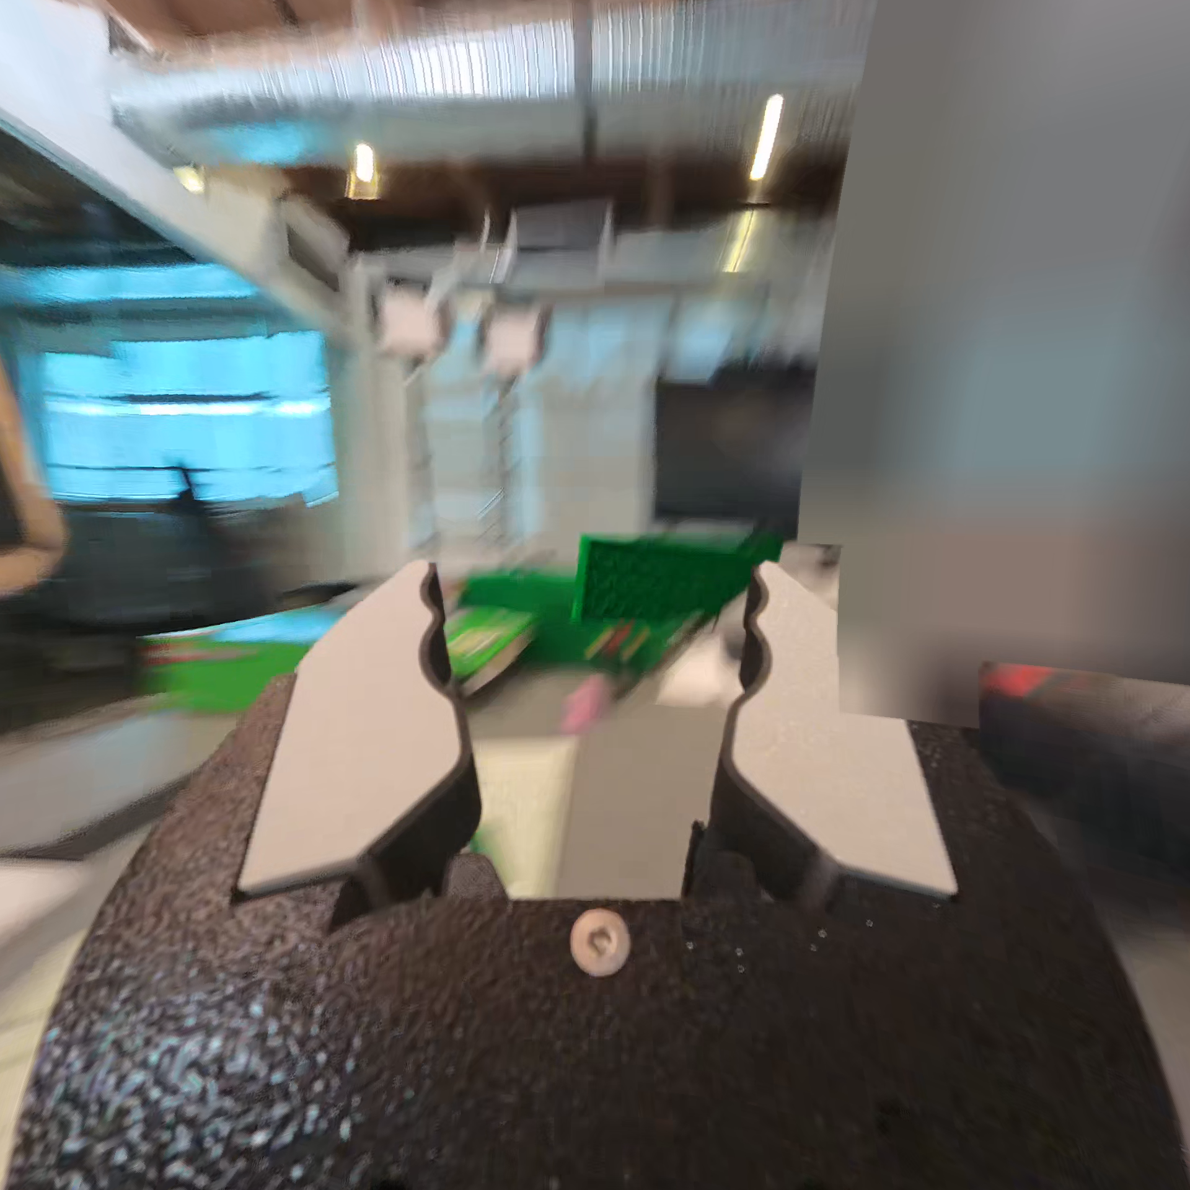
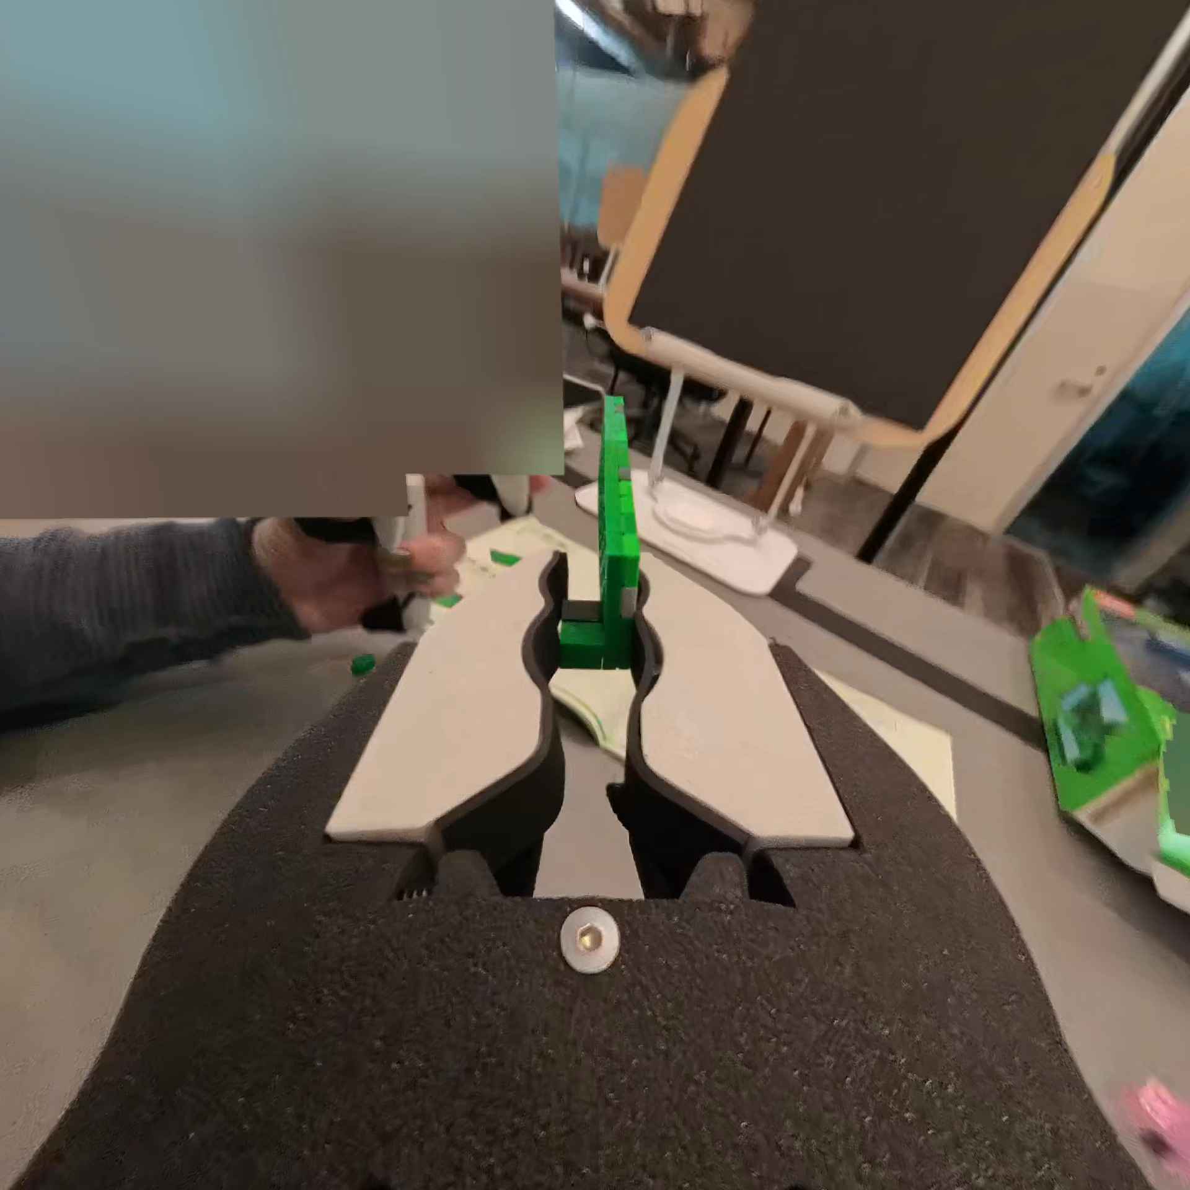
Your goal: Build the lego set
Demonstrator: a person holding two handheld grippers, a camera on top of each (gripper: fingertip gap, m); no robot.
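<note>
My right gripper [image 2: 599, 579] is shut on a green lego assembly [image 2: 617, 515], a tall thin piece that stands on edge between the fingers, with a small green block at its base. The same green assembly [image 1: 663, 573] shows in the blurred left wrist view, held up beyond my left gripper [image 1: 592, 579], which is open and empty. A pink piece [image 1: 583, 702] lies on the table between the left fingers. Small green bricks [image 2: 362, 663] lie on the table by a person's hand [image 2: 360, 579].
A green lego box [image 2: 1095, 702] lies at the right, and also shows in the left wrist view [image 1: 496, 637]. An instruction booklet [image 2: 599, 708] lies open under the right gripper. A pink piece [image 2: 1152, 1107] sits at the lower right. A dark board on a white stand [image 2: 708, 521] is behind.
</note>
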